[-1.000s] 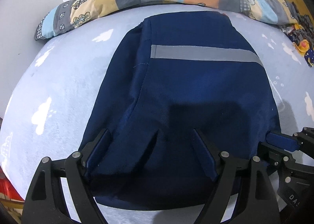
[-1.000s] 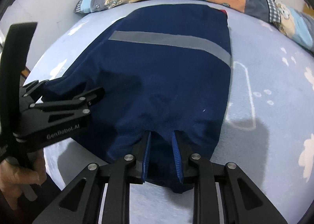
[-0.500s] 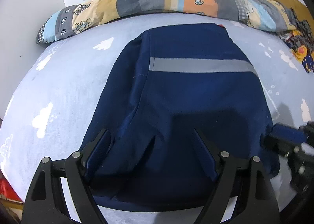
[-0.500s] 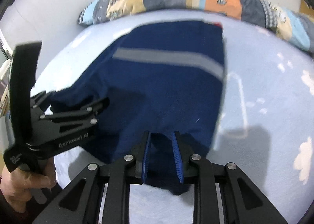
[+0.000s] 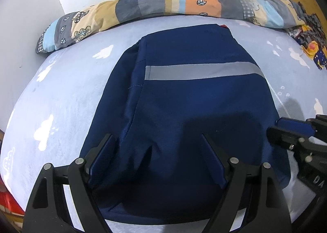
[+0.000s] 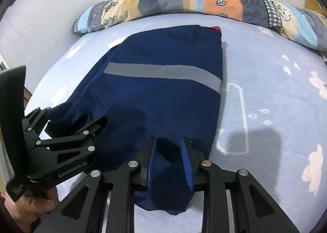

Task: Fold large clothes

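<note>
The big blue garment (image 5: 184,110) lies flat on the bed (image 5: 61,100), its far end near the long pillow (image 5: 163,4). The left tongs (image 5: 157,157) are spread wide over its near edge. The right tongs (image 6: 169,157) pinch the near corner, likely to lift and fold it.

One navy garment (image 5: 184,110) with one grey stripe (image 5: 202,70) lies on one bed (image 5: 61,100), one patchwork bolster (image 5: 147,4) beyond the garment, two claws: left claw (image 5: 157,159), right claw (image 6: 168,159).
</note>
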A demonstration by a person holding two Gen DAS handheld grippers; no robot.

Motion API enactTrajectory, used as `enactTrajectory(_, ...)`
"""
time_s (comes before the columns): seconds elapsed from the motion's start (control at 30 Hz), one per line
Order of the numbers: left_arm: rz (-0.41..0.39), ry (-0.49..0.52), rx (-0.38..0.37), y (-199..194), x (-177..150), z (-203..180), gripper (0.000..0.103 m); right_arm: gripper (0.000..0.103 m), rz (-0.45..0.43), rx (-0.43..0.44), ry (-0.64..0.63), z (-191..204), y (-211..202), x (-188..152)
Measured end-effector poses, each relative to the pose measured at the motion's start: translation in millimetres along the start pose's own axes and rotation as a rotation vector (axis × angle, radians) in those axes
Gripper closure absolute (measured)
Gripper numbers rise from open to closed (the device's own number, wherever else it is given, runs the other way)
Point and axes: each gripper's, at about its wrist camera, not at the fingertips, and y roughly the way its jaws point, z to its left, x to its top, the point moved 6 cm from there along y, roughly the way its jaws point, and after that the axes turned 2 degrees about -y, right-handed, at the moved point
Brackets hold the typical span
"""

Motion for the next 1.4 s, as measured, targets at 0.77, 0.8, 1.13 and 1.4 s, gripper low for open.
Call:
enactTrajectory(0.77,0.139,-0.333,-0.294,15.6,29.1,102.9,0.015,0.045,-0.041,0.150,0.313,-62.8,-12.2,16.8)
enactTrajectory(0.8,0.160,-0.343,-0.316,20.0,28.8,103.4,0.015,0.045,-0.040,0.149,0.308,-61.9,-12.0,17.1)
enactTrajectory(1.13,0.337,-0.517,-0.512,54.9,14.7,109.3,0.015,0.043,-0.004,0.155,0.314,-61.5,-3.6,15.7)
enactTrajectory(1.4,0.406,-0.560,-0.616,72.2,12.0,104.3,0.015,0.040,0.034,0.179,0.355,-66.0,5.3,11.6)
